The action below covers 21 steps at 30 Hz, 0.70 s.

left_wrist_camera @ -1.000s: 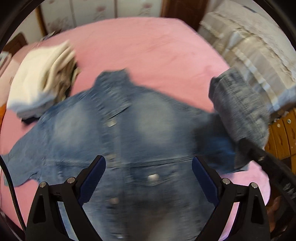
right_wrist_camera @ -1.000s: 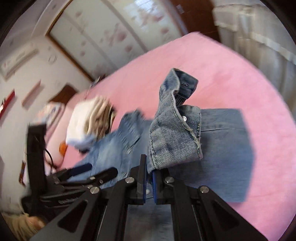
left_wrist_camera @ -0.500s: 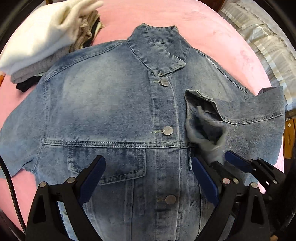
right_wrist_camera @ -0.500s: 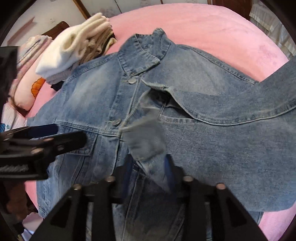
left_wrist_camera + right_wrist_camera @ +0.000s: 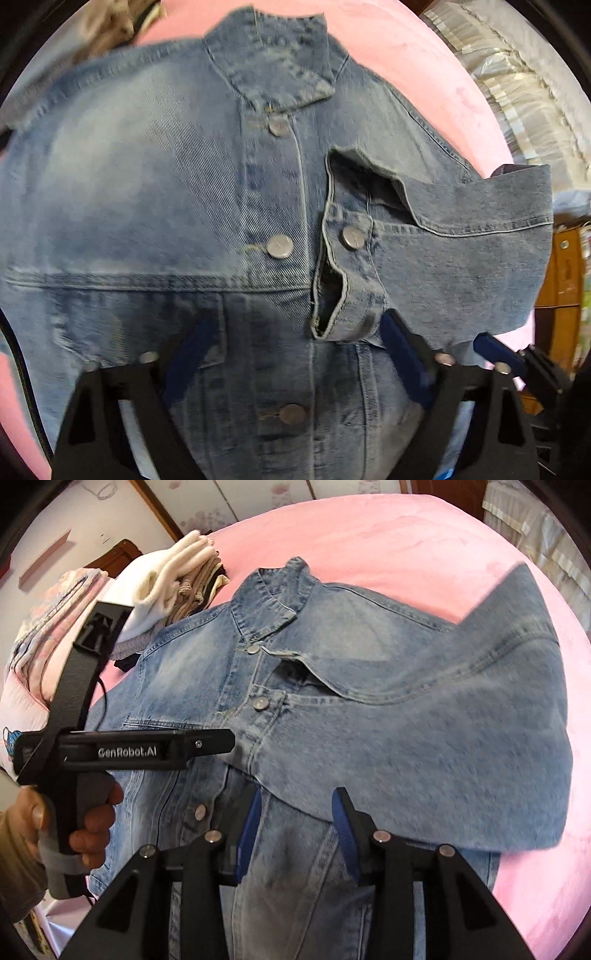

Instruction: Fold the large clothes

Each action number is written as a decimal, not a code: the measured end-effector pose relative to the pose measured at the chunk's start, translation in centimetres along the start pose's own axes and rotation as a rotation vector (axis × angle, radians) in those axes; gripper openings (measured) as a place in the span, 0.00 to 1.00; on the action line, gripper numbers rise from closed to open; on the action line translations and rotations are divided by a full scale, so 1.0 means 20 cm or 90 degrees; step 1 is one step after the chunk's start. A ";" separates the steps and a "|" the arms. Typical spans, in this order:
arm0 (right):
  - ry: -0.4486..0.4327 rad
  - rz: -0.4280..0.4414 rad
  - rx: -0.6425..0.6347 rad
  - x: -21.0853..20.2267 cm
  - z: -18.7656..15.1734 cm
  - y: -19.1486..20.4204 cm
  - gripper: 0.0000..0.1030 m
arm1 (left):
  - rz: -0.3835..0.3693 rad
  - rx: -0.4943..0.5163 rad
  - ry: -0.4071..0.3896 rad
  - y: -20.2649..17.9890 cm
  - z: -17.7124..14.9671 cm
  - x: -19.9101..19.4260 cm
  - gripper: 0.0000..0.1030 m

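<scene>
Lying front-up on the pink bed (image 5: 424,528), the denim jacket (image 5: 147,206) leaves bare pink beyond its collar and right side; a stack of folded clothes (image 5: 177,576) sits near its left shoulder. One sleeve (image 5: 461,720) is folded across the buttoned chest, cuff (image 5: 351,266) near the placket. The left gripper (image 5: 295,354), jaws closing, and the right gripper (image 5: 295,819), parted, hover empty above it.
</scene>
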State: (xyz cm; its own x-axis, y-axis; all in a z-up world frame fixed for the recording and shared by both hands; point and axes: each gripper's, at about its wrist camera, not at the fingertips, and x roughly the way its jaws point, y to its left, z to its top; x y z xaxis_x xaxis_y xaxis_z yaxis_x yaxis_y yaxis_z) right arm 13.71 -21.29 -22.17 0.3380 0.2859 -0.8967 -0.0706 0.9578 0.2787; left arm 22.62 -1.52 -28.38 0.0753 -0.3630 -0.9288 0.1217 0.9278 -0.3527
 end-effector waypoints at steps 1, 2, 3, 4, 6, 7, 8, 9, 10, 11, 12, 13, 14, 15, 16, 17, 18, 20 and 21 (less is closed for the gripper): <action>0.000 0.000 0.005 -0.01 -0.01 -0.01 0.39 | -0.019 -0.009 0.010 0.02 0.00 0.02 0.69; 0.001 0.000 0.010 -0.01 -0.03 -0.02 0.39 | -0.037 -0.020 0.018 0.03 -0.01 0.03 0.62; 0.003 0.001 0.016 -0.02 -0.04 -0.04 0.39 | -0.051 -0.027 0.019 0.03 -0.01 0.04 0.58; 0.005 0.004 0.022 -0.02 -0.05 -0.05 0.39 | -0.070 -0.030 0.018 0.03 0.00 0.04 0.55; 0.007 0.007 0.028 -0.04 -0.07 -0.07 0.39 | -0.102 -0.028 0.021 0.02 0.00 0.03 0.40; 0.007 0.006 0.031 -0.04 -0.09 -0.08 0.39 | -0.115 -0.027 0.025 0.01 0.01 0.03 0.38; 0.008 0.006 0.032 -0.05 -0.10 -0.10 0.39 | -0.115 -0.027 0.027 0.00 0.02 0.03 0.38; 0.007 0.007 0.034 -0.06 -0.10 -0.11 0.39 | -0.109 -0.024 0.026 -0.01 0.02 0.04 0.38; 0.006 0.006 0.036 -0.07 -0.11 -0.12 0.39 | -0.104 -0.020 0.027 -0.03 0.03 0.05 0.38; 0.003 0.005 0.040 -0.09 -0.12 -0.13 0.39 | -0.103 -0.019 0.032 -0.05 0.03 0.07 0.38; 0.001 0.006 0.043 -0.09 -0.12 -0.15 0.39 | -0.106 -0.022 0.037 -0.06 0.03 0.08 0.38; 0.000 0.006 0.046 -0.10 -0.12 -0.16 0.39 | -0.107 -0.026 0.043 -0.06 0.03 0.10 0.38; 0.000 0.005 0.050 -0.10 -0.13 -0.18 0.39 | -0.107 -0.031 0.050 -0.06 0.03 0.12 0.38; 0.001 0.005 0.054 -0.10 -0.14 -0.19 0.39 | -0.104 -0.035 0.057 -0.07 0.03 0.14 0.38; 0.002 0.004 0.057 -0.10 -0.14 -0.20 0.39 | -0.101 -0.040 0.063 -0.07 0.03 0.15 0.38; 0.003 0.001 0.061 -0.11 -0.15 -0.22 0.39 | -0.099 -0.048 0.067 -0.07 0.04 0.16 0.38; 0.004 -0.001 0.065 -0.11 -0.16 -0.23 0.39 | -0.097 -0.055 0.065 -0.08 0.04 0.16 0.35; 0.004 -0.007 0.070 -0.12 -0.17 -0.26 0.39 | -0.091 -0.059 0.057 -0.10 0.06 0.15 0.22; 0.003 -0.015 0.071 -0.13 -0.18 -0.27 0.39 | -0.081 -0.057 0.050 -0.13 0.08 0.13 0.10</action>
State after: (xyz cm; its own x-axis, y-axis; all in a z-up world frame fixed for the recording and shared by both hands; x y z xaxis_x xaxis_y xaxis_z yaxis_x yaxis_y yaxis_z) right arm 9.78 -27.13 -22.60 0.3335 0.2645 -0.9049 0.0418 0.9548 0.2944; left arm 24.02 -4.98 -29.76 -0.0134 -0.4738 -0.8806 0.0361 0.8798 -0.4739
